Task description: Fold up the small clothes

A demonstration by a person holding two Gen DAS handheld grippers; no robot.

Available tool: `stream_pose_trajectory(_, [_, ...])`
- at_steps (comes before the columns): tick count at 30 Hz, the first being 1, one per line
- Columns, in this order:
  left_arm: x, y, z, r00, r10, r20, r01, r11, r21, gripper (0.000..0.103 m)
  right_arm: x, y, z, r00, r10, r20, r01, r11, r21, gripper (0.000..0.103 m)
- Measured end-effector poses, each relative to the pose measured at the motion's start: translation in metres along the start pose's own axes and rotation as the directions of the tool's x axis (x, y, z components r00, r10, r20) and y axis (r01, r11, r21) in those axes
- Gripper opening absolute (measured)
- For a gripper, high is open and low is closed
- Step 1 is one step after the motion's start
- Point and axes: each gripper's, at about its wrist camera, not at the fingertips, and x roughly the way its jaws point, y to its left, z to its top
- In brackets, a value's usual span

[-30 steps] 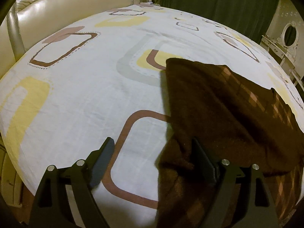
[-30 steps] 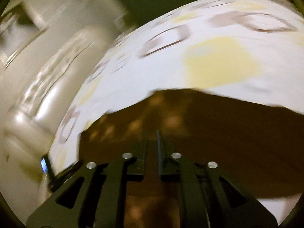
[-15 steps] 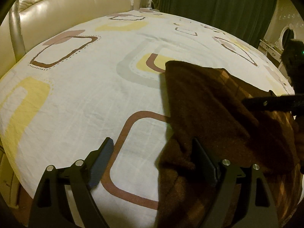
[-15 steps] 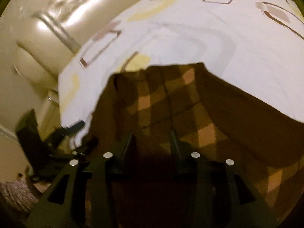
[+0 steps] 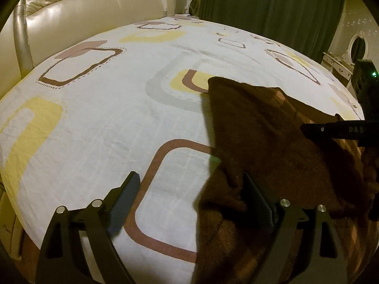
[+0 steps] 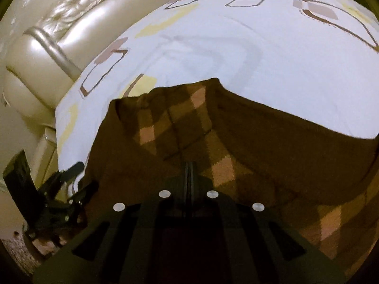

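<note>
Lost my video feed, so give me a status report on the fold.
Left gripper open, straddling the brown garment's near edge on the bed sheet. Right gripper shut on the garment. Nothing in the way.

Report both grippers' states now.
Left gripper: open, edge of the brown checked garment between its fingers, not gripped.
Right gripper: shut; whether it pinches the garment cannot be told.

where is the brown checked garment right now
The brown checked garment lies on the patterned bedsheet, at the right in the left wrist view, its near left edge beside the left gripper.
</note>
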Motion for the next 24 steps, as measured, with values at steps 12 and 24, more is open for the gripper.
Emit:
stream_pose_trajectory(12, [-0.002,0.0,-0.002,1.0,-0.004,0.021,0.004,1.0,0.011,0.087,-0.156,-0.075,-0.082,0.966,-0.067,0.25,-0.008,0.959,0.284,0.035])
stream_pose_trajectory(24, [-0.009,-0.001,0.001,1.0,0.016,0.001,-0.016,1.0,-0.023,0.087,-0.401,-0.243,-0.385,0.74,-0.561,0.37,-0.083,0.47,0.879,0.035])
